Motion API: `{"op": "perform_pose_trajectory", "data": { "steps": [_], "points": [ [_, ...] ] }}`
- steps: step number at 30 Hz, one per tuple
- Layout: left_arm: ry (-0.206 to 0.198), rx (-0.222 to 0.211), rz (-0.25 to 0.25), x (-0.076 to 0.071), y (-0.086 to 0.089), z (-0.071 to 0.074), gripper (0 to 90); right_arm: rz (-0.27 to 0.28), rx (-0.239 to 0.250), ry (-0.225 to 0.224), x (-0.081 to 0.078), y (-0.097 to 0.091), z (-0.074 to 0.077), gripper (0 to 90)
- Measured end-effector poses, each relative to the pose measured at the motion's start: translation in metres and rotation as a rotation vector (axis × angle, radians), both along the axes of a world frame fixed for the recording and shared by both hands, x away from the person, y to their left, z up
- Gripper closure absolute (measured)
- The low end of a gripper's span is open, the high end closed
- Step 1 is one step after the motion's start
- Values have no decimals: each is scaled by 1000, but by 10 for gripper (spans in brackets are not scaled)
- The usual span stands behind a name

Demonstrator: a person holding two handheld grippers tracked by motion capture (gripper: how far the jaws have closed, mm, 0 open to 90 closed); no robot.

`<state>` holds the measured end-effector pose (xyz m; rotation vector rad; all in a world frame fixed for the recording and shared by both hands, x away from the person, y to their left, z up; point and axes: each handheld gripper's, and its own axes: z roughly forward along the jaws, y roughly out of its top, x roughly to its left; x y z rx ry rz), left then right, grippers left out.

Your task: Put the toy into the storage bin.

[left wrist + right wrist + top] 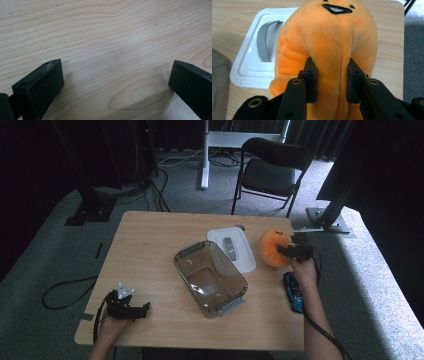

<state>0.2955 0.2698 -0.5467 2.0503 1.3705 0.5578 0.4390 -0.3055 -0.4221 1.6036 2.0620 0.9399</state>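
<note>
**At the table's right edge, an orange plush toy pinched in the right gripper**

Nearest the person, at the table's (150, 230) front left corner, the left gripper (131, 311) rests low over the wood with its jaws spread wide; in the left gripper view they frame only bare grain. Across on the right, a blue toy car (293, 291) lies near the front right edge, just beside the person's right forearm. Between the two hands sits a clear, smoke-tinted plastic container (210, 278), open and set at an angle. Just behind it lies its white lid (232, 250) with a grey handle, flat on the wood. Farther right, the right gripper (331, 81) is clamped narrowly on a fold of the orange plush toy (329, 37), its pads sinking into the soft fabric. The toy's stitched face points away from the person, toward the table's far edge. Beyond the table stands a black folding chair (270, 170) on the grey carpet.
</note>
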Motion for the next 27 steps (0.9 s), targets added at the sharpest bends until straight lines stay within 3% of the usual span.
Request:
{"op": "perform_pose_trajectory", "data": {
  "steps": [11,27],
  "points": [
    [0,0,0,0,0,0,2,38,-3,-28,-8,6,16,678],
    [0,0,0,0,0,0,2,165,3,-97,-28,35,48,677]
  ]
}}
